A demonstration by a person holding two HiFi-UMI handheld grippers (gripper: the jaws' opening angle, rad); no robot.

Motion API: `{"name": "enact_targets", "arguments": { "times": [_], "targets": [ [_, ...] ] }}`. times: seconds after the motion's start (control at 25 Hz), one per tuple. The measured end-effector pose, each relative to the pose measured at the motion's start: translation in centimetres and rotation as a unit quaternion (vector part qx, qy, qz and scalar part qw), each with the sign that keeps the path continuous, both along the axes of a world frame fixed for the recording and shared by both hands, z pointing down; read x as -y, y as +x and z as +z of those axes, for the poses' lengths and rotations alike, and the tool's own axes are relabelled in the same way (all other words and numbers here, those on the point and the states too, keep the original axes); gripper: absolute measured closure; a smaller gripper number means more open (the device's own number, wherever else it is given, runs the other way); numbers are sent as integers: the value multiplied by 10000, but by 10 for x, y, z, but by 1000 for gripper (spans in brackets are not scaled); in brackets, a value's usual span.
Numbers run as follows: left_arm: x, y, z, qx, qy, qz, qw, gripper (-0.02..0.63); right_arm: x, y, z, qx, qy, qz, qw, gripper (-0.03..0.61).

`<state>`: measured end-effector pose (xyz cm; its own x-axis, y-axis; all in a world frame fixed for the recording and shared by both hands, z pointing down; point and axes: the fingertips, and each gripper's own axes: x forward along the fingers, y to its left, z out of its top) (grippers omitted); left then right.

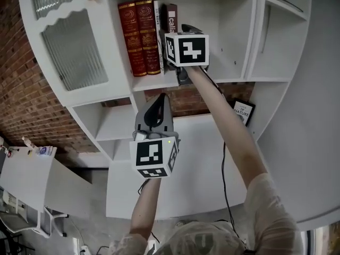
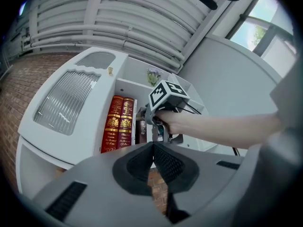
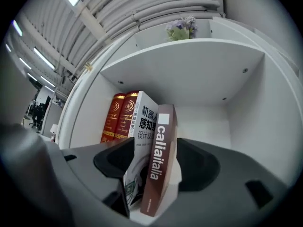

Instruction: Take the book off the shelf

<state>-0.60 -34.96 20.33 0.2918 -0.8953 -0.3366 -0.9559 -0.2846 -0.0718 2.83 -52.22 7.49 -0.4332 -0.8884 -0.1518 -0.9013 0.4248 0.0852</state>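
Note:
A brown book (image 1: 171, 19) lettered "callaitalia" leans at the right end of a row on the white shelf (image 1: 154, 81), against a white book (image 1: 158, 31) and two red volumes (image 1: 139, 36). My right gripper (image 1: 173, 36) reaches into that compartment. In the right gripper view its jaws stand wide around the brown book (image 3: 158, 174) and the white book (image 3: 141, 126), and I see no pad pressing on either, so the right gripper (image 3: 157, 143) is open. My left gripper (image 1: 157, 104) hangs lower, in front of the shelf unit, its tips together and empty (image 2: 154, 144).
A cabinet door with ribbed glass (image 1: 74, 49) stands left of the books. The compartment's right half is bare white wall (image 3: 208, 122). A framed "nature" print (image 1: 243, 110) sits lower right. A small plant (image 3: 180, 27) stands on top, with a brick wall (image 1: 21, 94) behind.

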Motion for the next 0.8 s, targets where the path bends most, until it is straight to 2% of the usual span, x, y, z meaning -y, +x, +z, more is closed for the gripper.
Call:
{"name": "enact_targets", "arguments": {
  "times": [0.12, 0.32, 0.6, 0.8],
  "targets": [
    [0, -3, 4, 61, -25, -18, 10000, 601, 3, -3, 0, -54, 1, -45, 10000, 310],
    [3, -6, 13, -35, -125, 34, 9999, 601, 9, 3, 4, 530, -208, -219, 9981, 310],
    [8, -2, 19, -64, -188, 112, 9997, 601, 31, 0, 14, 463, -581, 42, 9972, 311],
    [13, -3, 23, -51, -227, 126, 9997, 601, 52, 1, 17, 185, -668, 498, 9964, 311]
  ]
}}
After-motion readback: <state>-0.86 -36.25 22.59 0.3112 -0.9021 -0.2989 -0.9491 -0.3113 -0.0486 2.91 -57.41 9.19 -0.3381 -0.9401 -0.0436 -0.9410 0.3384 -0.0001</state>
